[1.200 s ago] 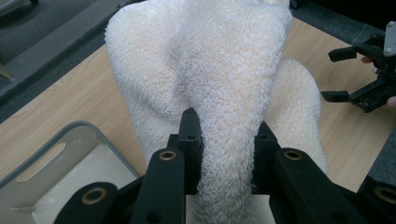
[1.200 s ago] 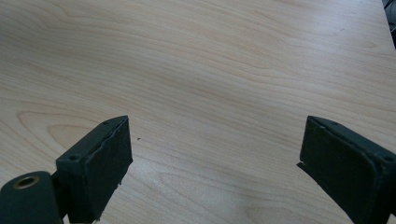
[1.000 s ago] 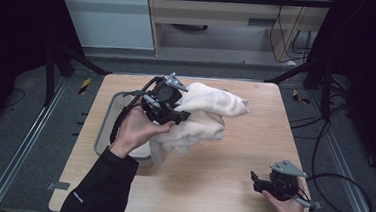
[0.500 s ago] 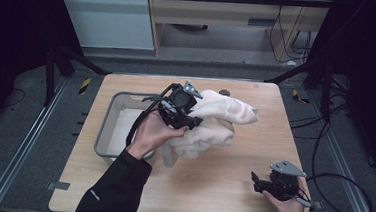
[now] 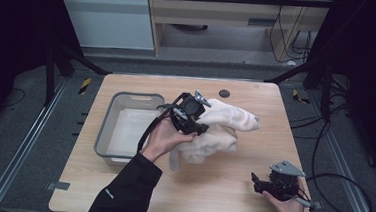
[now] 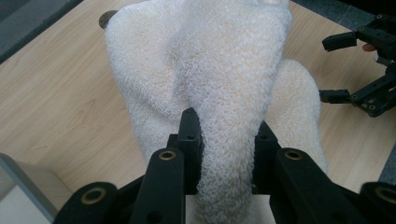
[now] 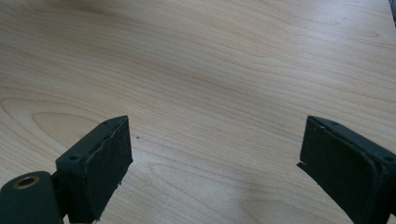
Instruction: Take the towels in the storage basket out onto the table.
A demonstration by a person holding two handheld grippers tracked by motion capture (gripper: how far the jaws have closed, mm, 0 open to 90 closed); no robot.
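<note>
A cream terry towel (image 5: 225, 119) hangs bunched over the middle of the wooden table (image 5: 229, 199). My left gripper (image 5: 201, 122) is shut on a thick fold of it, held in a hand coming from the lower left. In the left gripper view the towel (image 6: 224, 56) fills the space between the two black jaws of the left gripper (image 6: 224, 128) and drapes down toward the table. My right gripper (image 5: 255, 183) rests low near the table's front right corner, open. In its own view the right gripper (image 7: 215, 154) has only bare wood between its pads.
A grey rectangular bin (image 5: 105, 125) stands on the left half of the table, its corner (image 6: 23, 186) just beside the left gripper. A small dark round spot (image 5: 224, 93) sits near the far edge. The right gripper (image 6: 359, 70) also appears beyond the towel.
The left hand has carried the towel to the right and lower, away from above the bin and toward the table's middle. The right gripper has stayed where it was.
</note>
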